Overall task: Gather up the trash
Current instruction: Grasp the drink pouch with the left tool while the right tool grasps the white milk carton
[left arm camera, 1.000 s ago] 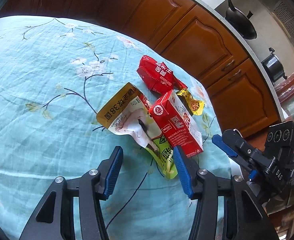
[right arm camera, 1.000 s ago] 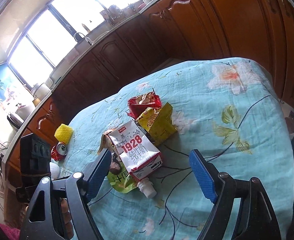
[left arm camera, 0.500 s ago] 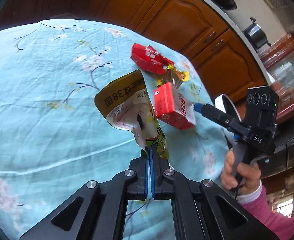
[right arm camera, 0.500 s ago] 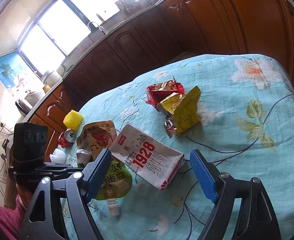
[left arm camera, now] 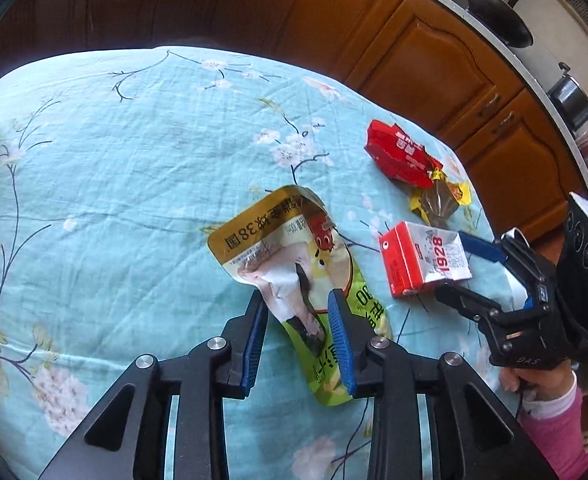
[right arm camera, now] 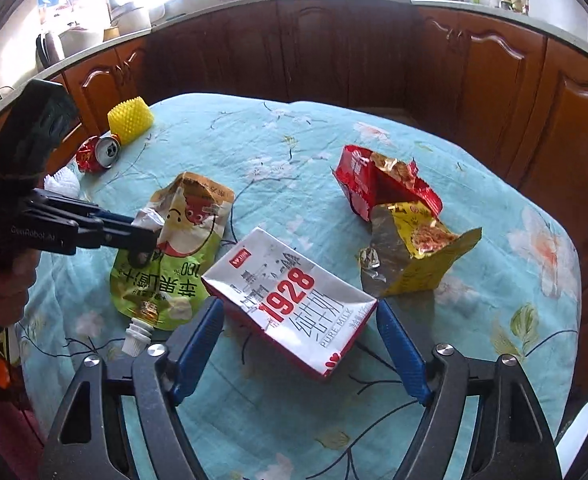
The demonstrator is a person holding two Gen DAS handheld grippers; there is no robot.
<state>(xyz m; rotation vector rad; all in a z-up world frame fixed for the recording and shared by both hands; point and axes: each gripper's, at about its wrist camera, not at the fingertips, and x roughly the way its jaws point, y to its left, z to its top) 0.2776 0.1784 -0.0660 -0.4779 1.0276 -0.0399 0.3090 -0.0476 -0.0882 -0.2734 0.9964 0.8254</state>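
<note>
**Table lot, trash on teal flowered cloth [left arm camera: 133, 160], listed left to right as the right wrist view has it**

1. Crushed red can [right arm camera: 97, 152] and yellow spiked cup [right arm camera: 129, 120], far left edge, well apart from both claws.
2. Left gripper [left arm camera: 297, 300]: jaws have just been opening and stand spread, with the pouch's lower half lying between the pads but not pinched.
3. Green-and-gold juice pouch [left arm camera: 294, 280], flat on the cloth, long axis running away from the left claw, torn top farthest off.
4. Milk carton [right arm camera: 294, 296], red and white, marked 1928, lying on its side at mid-table. Its long axis runs slantwise away from the right claw, so the jaws span its short width at the near end. The right hand is plainly the nearer.
5. Right gripper [right arm camera: 298, 306]: jaws have just been closing, and each pad sits at a near corner of the carton. Whether they press yet cannot be told.
6. Red wrapper [right arm camera: 374, 188] and yellow wrapper [right arm camera: 418, 256], torn, touching each other, beyond the carton to the right.

**Views compared:** only the right wrist view shows the can and the pouch's white screw cap [right arm camera: 135, 336]. Only the left wrist view shows the right claw side-on, one finger on either side of the carton, and the pink sleeve [left arm camera: 554, 420] behind it
</note>
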